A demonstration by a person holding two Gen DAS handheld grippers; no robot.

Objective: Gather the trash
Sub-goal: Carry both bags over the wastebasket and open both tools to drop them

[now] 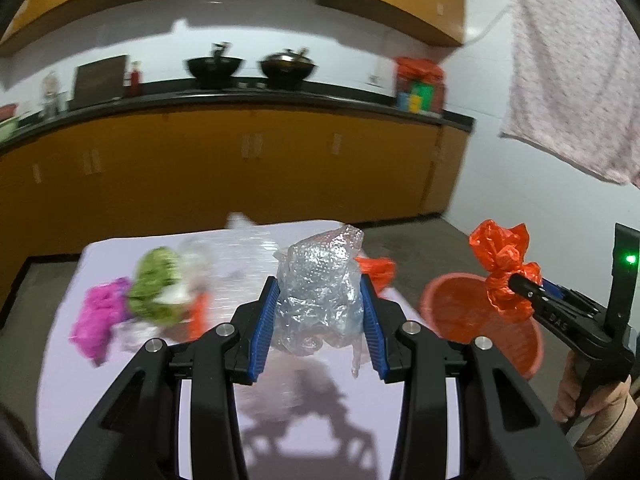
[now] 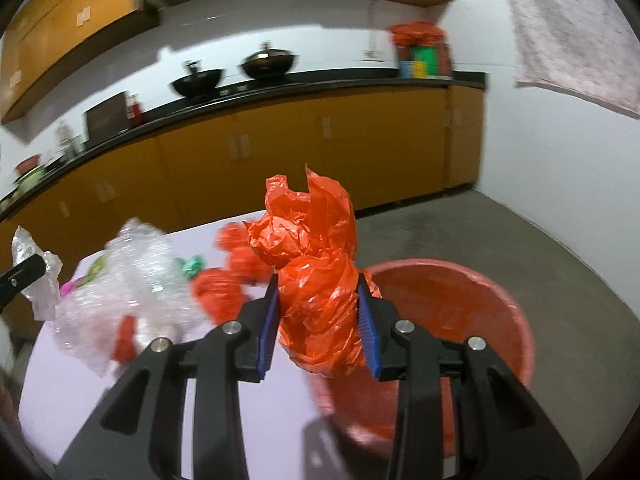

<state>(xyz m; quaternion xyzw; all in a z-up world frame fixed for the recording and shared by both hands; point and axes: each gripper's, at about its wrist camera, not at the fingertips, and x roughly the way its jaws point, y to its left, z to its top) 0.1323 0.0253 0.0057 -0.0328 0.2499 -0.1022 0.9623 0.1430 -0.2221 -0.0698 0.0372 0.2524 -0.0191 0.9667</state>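
Note:
My left gripper (image 1: 318,316) is shut on a crumpled clear bubble-wrap bag (image 1: 320,292), held above the pale lilac table (image 1: 120,392). My right gripper (image 2: 318,320) is shut on a crumpled orange plastic bag (image 2: 316,264), held over the near rim of the red basin (image 2: 460,312). In the left wrist view the right gripper (image 1: 516,286) with the orange bag (image 1: 504,264) hangs above the red basin (image 1: 448,312). More trash lies on the table: a pink wad (image 1: 98,320), a green wad (image 1: 156,284), clear plastic (image 2: 132,280) and orange scraps (image 2: 224,280).
The red basin stands on the grey floor (image 2: 520,232) at the table's right edge. A long counter with yellow cabinets (image 1: 240,160) runs behind, bearing two black woks (image 1: 214,66). A pink cloth (image 1: 572,76) hangs at the right wall. A hand (image 1: 576,392) holds the right gripper's handle.

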